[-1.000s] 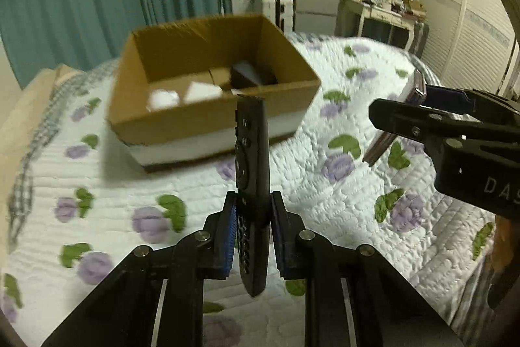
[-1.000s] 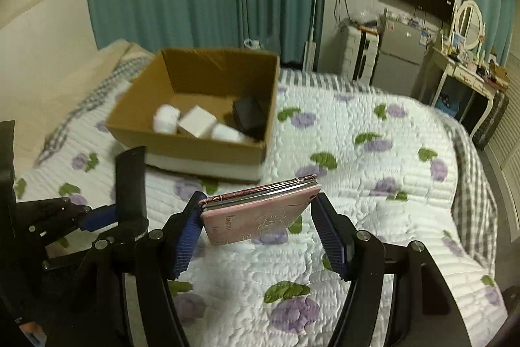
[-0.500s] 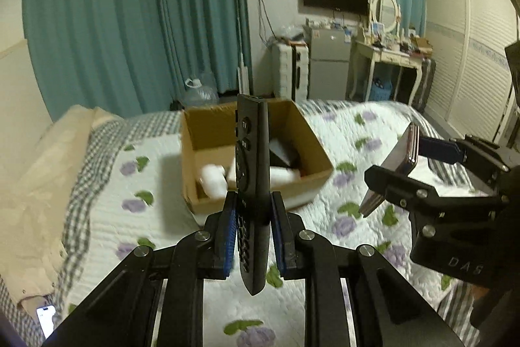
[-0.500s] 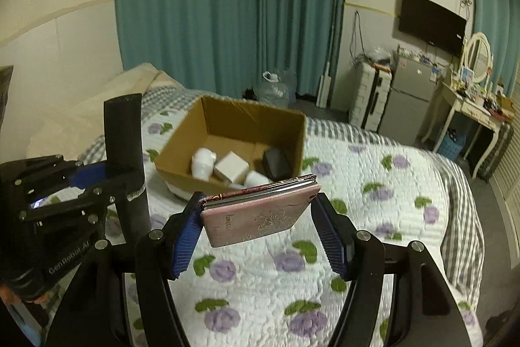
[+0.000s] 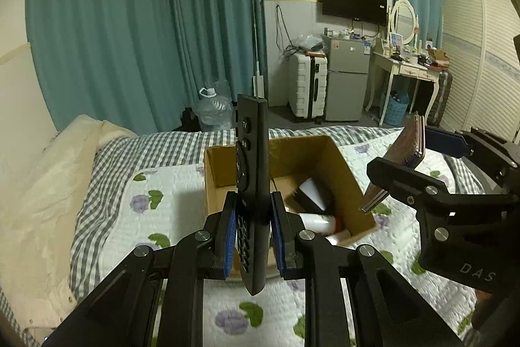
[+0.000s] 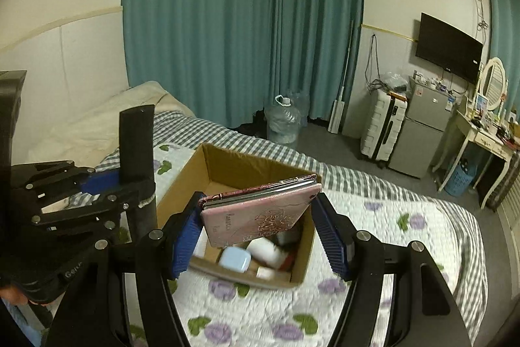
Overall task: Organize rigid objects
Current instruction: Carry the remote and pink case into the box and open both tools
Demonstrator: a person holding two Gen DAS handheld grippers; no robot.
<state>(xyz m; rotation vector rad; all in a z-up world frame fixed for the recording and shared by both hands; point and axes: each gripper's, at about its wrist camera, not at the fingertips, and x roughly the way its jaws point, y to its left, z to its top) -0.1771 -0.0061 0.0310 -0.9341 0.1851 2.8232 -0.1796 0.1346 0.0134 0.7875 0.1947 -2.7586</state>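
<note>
My left gripper (image 5: pixel 254 236) is shut on a black TV remote (image 5: pixel 253 171), held upright above the bed. My right gripper (image 6: pixel 260 236) is shut on a pink notebook (image 6: pixel 260 213), held flat and tilted. Both hang above an open cardboard box (image 5: pixel 351 184) on the quilt; the box also shows in the right wrist view (image 6: pixel 240 166). The box holds white containers (image 6: pixel 265 251), a pale blue case (image 6: pixel 234 259) and a dark item. The right gripper with the notebook shows at the right of the left wrist view (image 5: pixel 399 171). The left gripper with the remote shows at the left of the right wrist view (image 6: pixel 130 181).
The box sits on a floral quilt (image 6: pixel 390 226) over a checked sheet (image 5: pixel 152 148). A cream pillow (image 5: pixel 42 184) lies at left. Beyond the bed are teal curtains (image 5: pixel 146 21), a water jug (image 5: pixel 214 113), a white suitcase (image 5: pixel 307 86), a small fridge (image 5: pixel 347 80) and a dressing table (image 5: pixel 406 67).
Both grippers have risen and tilted upward, so the box now appears lower and smaller and more of the room shows. Both still hold their objects.
</note>
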